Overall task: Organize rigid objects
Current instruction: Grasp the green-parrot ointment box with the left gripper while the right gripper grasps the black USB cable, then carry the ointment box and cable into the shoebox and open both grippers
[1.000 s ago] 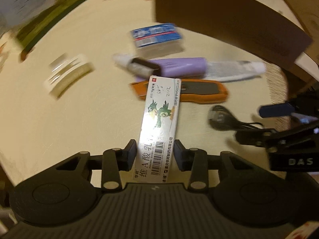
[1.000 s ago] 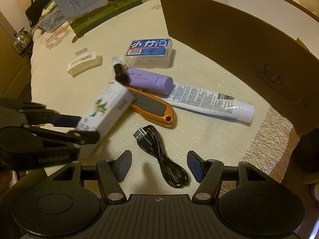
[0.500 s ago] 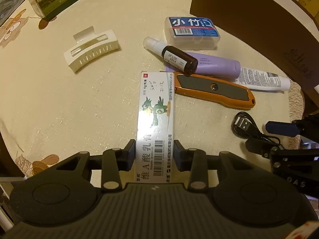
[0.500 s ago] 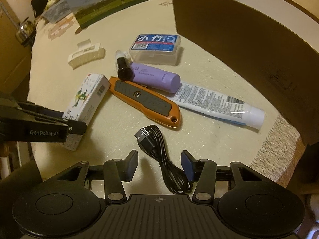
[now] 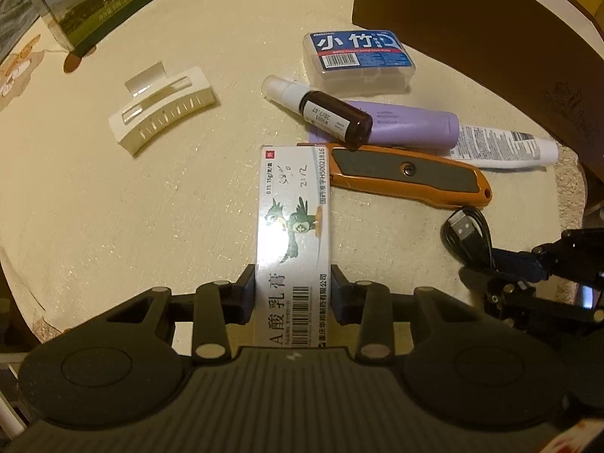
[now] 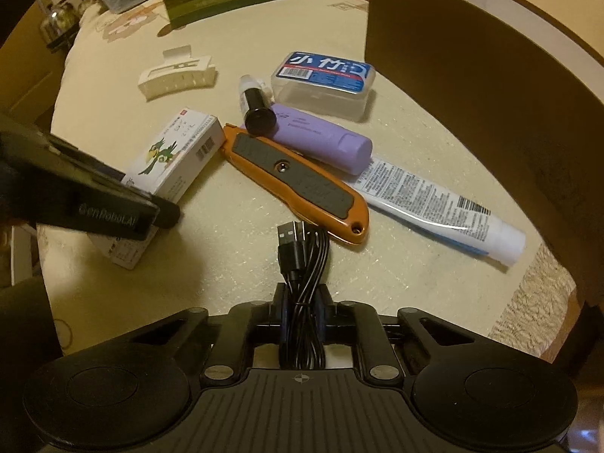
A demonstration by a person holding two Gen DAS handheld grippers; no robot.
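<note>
On the cream surface [image 5: 113, 207], beside a tall brown box [image 6: 490, 87], lies a loose group of small things. The left hand-held gripper [image 5: 292, 294] has its fingers pressed against both long sides of a white ointment box [image 5: 292, 226], gripping its near end; the box's far end lies just beside the tip of an orange utility knife [image 5: 407, 177], and whether the box rests on the surface or is slightly lifted cannot be told. The right hand-held gripper [image 6: 302, 321] is closed on a bundled black cable [image 6: 302, 264], whose plug points out ahead toward the knife.

Beyond these lie a purple tube [image 5: 407, 128] with a small dark bottle [image 5: 332, 113] leaning across it, a white tube [image 5: 502, 147] near the brown box, a clear case with a blue label [image 5: 358, 60], and a cream hair clip [image 5: 162, 113] well apart to the left.

Judging by this, the step in hand is a double pick-up: both items are secured, neither yet put away. The brown box looks like the likely place for them, though its inside is hidden. The next move calls for lifting each item clear without nudging the knife, carrying them over the box's wall, and keeping the cable's loops from slipping or snagging.
</note>
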